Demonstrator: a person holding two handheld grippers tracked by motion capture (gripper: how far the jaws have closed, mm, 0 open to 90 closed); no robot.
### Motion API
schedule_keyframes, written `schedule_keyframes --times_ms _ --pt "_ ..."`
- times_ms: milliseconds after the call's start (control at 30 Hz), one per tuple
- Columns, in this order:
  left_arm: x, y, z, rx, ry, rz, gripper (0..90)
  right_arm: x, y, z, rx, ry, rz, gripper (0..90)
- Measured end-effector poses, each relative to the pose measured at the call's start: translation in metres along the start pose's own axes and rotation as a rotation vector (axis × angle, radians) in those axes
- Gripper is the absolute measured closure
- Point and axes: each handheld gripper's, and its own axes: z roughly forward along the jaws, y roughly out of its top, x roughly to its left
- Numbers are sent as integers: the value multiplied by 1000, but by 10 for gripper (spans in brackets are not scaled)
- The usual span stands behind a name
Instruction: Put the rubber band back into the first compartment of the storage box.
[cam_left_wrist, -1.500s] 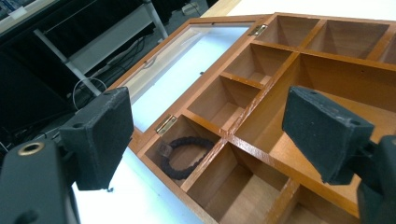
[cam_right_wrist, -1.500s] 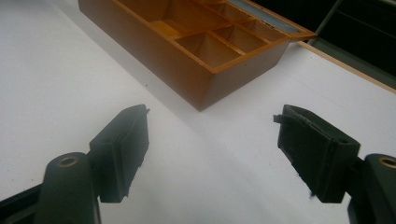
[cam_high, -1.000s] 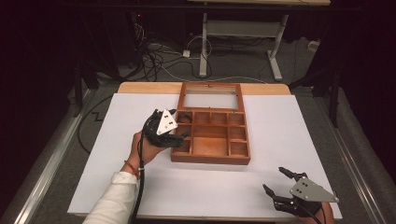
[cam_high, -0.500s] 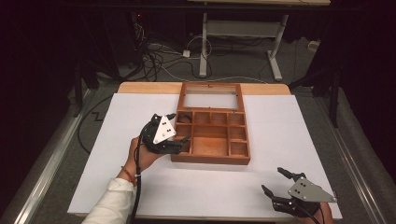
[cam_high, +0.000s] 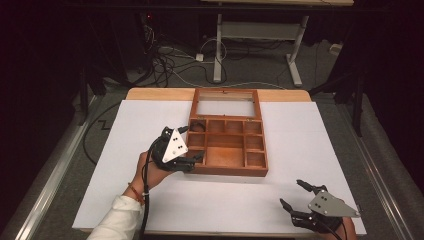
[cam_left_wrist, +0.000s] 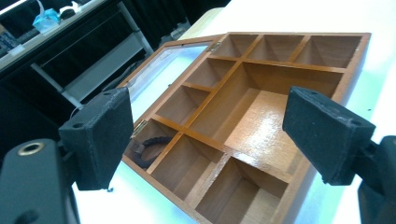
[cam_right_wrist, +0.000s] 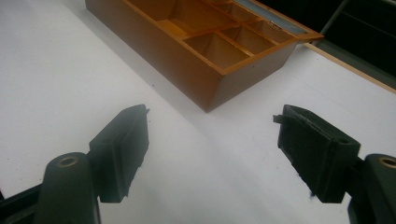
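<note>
The table (cam_high: 300, 135) carries the box (cam_high: 227, 147) at centre, lid open toward twelve. A dark band (cam_left_wrist: 148, 145) lies in its far-left compartment. My left gripper (cam_high: 192, 145), jaws apart, hovers at the box's nine o'clock edge; my right gripper (cam_high: 295, 194), also apart, sits at five.

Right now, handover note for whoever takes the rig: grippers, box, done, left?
Left gripper: open, empty, at the left edge of the wooden box.
Right gripper: open, empty, over the white table near its front right corner, apart from the box.
Box: lid open and lying flat behind.
Done: a dark coiled band sits in the far left compartment.
Left: other compartments empty; probably close the lid.
</note>
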Motion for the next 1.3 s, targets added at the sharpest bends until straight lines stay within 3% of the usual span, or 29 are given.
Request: schedule_keyframes --times_ms 333,767,1300 --pt "-12 0 -7 -18 1 37 161 2 0 1 3 4 -7 253" --pt "-25 -5 -23 -35 -12 36 159 2 1 1 3 3 -13 253" --pt "-32 -22 -44 -12 13 41 158 4 2 1 0 7 -16 253"
